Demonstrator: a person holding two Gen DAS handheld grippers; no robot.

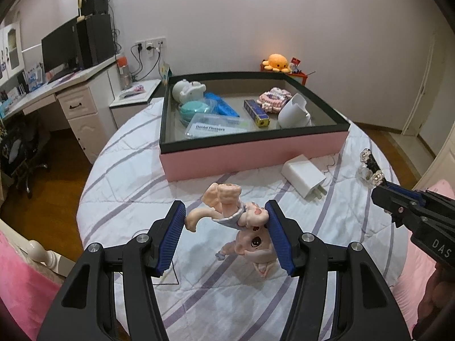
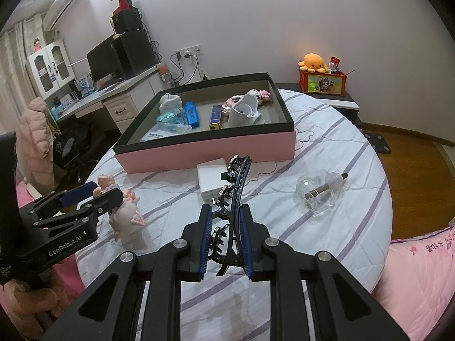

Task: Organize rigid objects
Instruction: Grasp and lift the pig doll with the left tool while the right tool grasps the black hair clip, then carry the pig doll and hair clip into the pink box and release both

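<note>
My left gripper is shut on a pink doll figurine, held upside down above the striped quilt; it also shows in the right wrist view as the doll figurine in the left gripper. My right gripper is shut on a black hair clip with flower studs, which sticks out forward. In the left wrist view the hair clip juts from the right gripper at the right. A pink box with a dark rim lies ahead, holding several items.
A white charger plug lies on the quilt before the box. A clear glass bottle lies to the right. A desk with a monitor stands at left. An orange plush octopus sits on a box at the back.
</note>
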